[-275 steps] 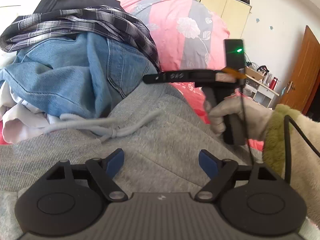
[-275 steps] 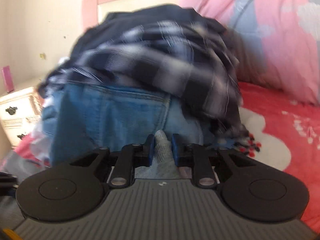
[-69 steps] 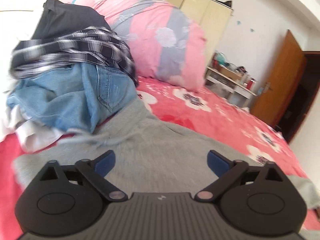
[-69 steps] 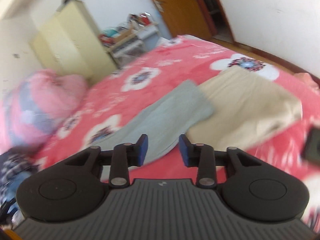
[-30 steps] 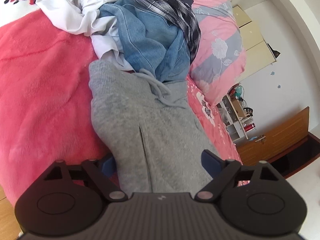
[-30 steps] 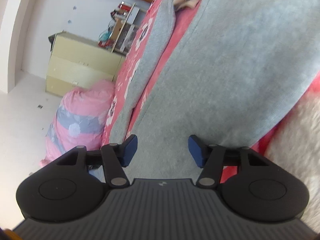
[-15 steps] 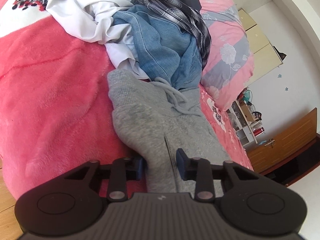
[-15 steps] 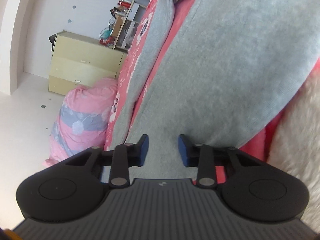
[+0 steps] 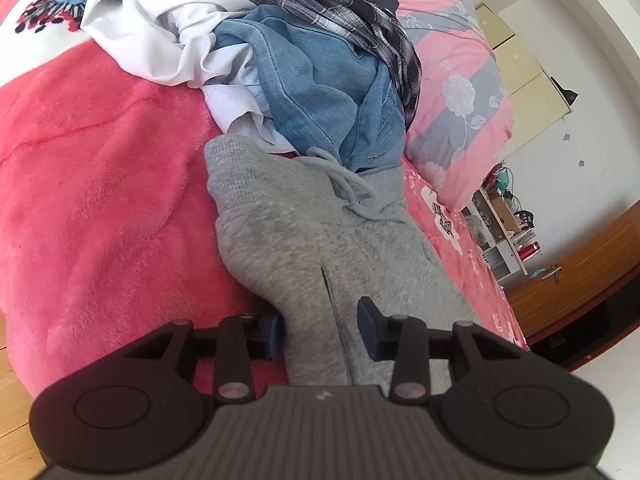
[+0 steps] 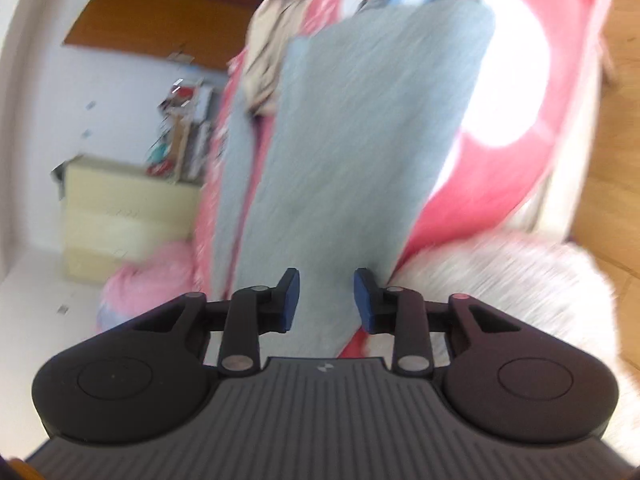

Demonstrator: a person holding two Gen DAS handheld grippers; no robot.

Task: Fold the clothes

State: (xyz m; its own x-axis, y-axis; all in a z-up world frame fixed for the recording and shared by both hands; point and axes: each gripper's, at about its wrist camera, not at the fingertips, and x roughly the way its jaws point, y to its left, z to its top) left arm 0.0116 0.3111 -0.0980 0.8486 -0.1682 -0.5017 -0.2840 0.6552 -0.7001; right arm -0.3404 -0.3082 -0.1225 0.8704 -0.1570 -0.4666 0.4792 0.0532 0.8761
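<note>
Lying flat on the fuzzy red blanket (image 9: 100, 184), the grey sweatpants (image 9: 304, 248) were a soft knit with a ribbed waistband and a knotted drawstring (image 9: 352, 196), waist end right up against the heap of clothes. That heap was crumpled white cloth (image 9: 160, 28), a chunk of blue denim (image 9: 316, 108) and a dark plaid shirt (image 9: 348, 16) draped on top, with a pink and grey floral pillow (image 9: 460, 92) behind it. The left gripper (image 9: 320, 326) had its blue pads set narrow around a raised fold at the pants' near edge, one pad tucked under the cloth so I couldn't see it fully. The right gripper (image 10: 326, 300) was also narrowed over a grey pant leg (image 10: 360, 140), but that view was badly motion-blurred, so I honestly couldn't tell if it was pinching fabric or not. Something fluffy and white (image 10: 520, 280) sat beside it, too smeared to identify.
</note>
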